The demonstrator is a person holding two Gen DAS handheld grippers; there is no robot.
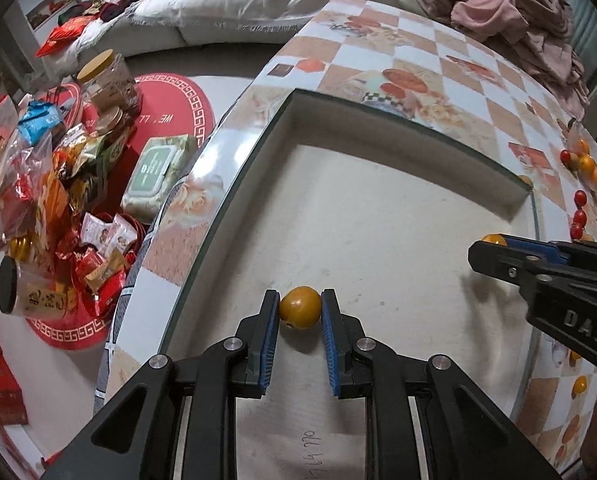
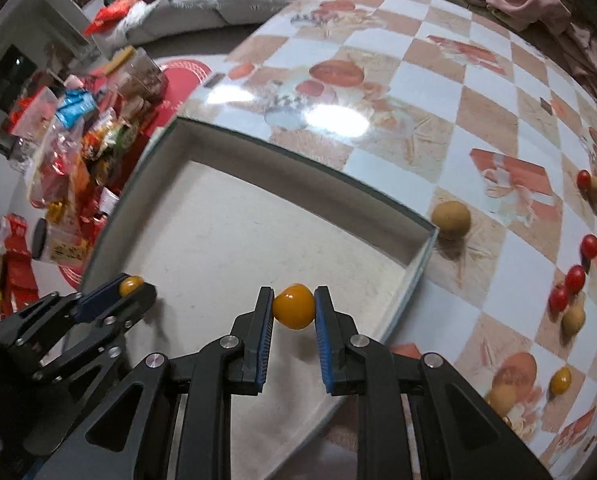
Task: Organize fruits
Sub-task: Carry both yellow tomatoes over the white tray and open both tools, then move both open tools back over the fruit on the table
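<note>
Left wrist view: a small round orange-yellow fruit (image 1: 300,307) is clamped by the left tool (image 1: 300,310) above the shallow grey cardboard tray (image 1: 398,120) — apparently for release inside.

Right wrist view: the right tool (image 2: 293,307) grips 1 glossy yellow fruit (image 2: 293,306) over the tray's near edge; loose fruits lie on the counter (image 2: 478,92).

Right hand-held gripper (image 2: 293,307) pinching yellow fruit (image 2: 293,306) over tray (image 2: 414,276).

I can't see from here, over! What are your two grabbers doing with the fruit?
Left gripper shut on orange fruit. Right gripper shut on yellow fruit. Both over the tray. Nothing in the way.
</note>
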